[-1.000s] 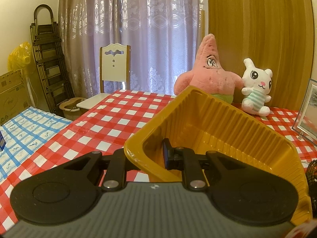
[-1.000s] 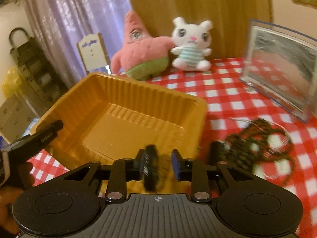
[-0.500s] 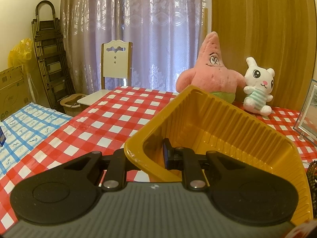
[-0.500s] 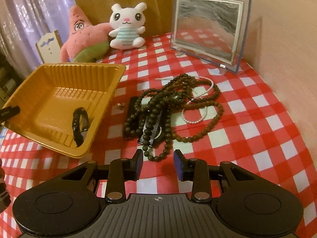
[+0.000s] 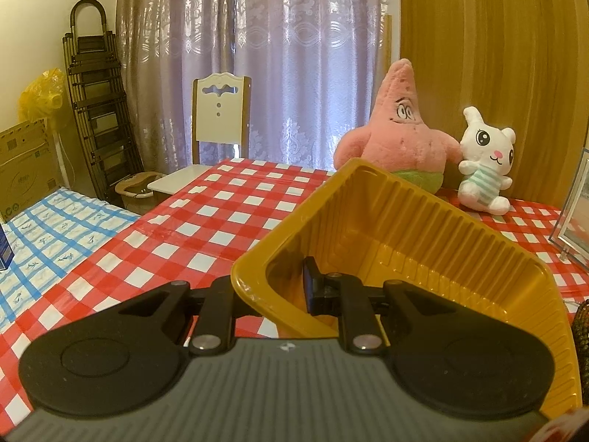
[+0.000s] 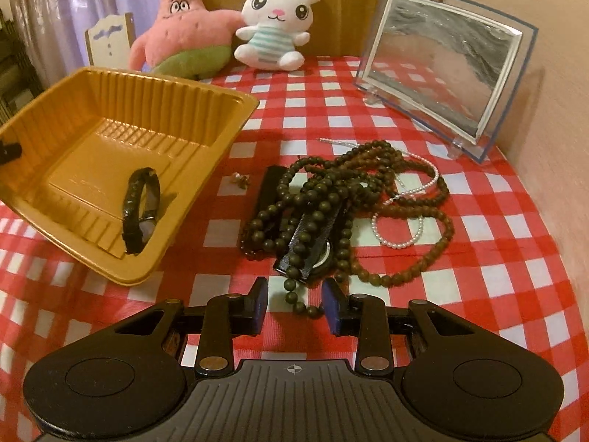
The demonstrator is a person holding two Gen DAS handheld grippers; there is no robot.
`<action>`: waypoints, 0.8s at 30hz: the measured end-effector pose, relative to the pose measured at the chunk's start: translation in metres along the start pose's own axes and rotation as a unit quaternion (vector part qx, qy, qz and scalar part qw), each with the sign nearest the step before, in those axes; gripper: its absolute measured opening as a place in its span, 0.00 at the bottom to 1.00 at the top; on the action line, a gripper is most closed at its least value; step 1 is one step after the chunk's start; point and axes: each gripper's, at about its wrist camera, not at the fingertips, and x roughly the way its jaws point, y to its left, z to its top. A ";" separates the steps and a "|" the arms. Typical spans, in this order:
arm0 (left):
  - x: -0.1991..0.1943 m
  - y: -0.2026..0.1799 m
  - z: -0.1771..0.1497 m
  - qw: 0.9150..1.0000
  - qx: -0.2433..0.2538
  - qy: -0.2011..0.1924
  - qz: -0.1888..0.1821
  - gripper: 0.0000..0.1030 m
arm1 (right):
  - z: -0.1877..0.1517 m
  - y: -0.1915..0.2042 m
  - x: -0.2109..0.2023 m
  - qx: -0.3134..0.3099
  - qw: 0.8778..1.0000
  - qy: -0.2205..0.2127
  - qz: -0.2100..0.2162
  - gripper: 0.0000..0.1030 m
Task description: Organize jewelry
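My left gripper (image 5: 274, 287) is shut on the near corner wall of the yellow tray (image 5: 423, 228) and holds it tilted. In the right wrist view the tray (image 6: 206, 110) slopes down toward me with a black bracelet (image 6: 141, 210) lying in it. My right gripper (image 6: 296, 307) is open and empty, just above the tablecloth, with a strand of the dark bead necklaces (image 6: 331, 199) between its fingers. The beads are piled over a black comb (image 6: 313, 243) with a white pearl bracelet (image 6: 399, 226) among them. A small earring (image 6: 241, 180) lies beside the tray.
A pink star plush (image 6: 184, 33) and a white bunny plush (image 6: 276, 25) sit at the back of the table. A glass picture frame (image 6: 441, 73) stands at the back right. A chair (image 5: 221, 118) stands behind the table (image 5: 176, 221).
The right gripper has let the black bracelet fall into the tray, pulled back to the right and dropped low over the bead pile, jaws wider. The left gripper still holds the tray.
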 end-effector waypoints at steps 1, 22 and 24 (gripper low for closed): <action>0.000 0.000 0.000 1.000 0.000 0.000 0.000 0.17 | 0.000 0.002 0.002 -0.005 1.000 0.001 -0.004 0.30; 0.002 0.000 0.000 1.000 0.000 0.001 -0.002 0.17 | 0.043 -0.045 -0.064 0.125 0.987 -0.078 0.070 0.07; 0.002 -0.001 0.000 1.000 0.000 0.001 -0.001 0.17 | 0.057 -0.052 -0.077 0.125 0.985 -0.095 0.075 0.07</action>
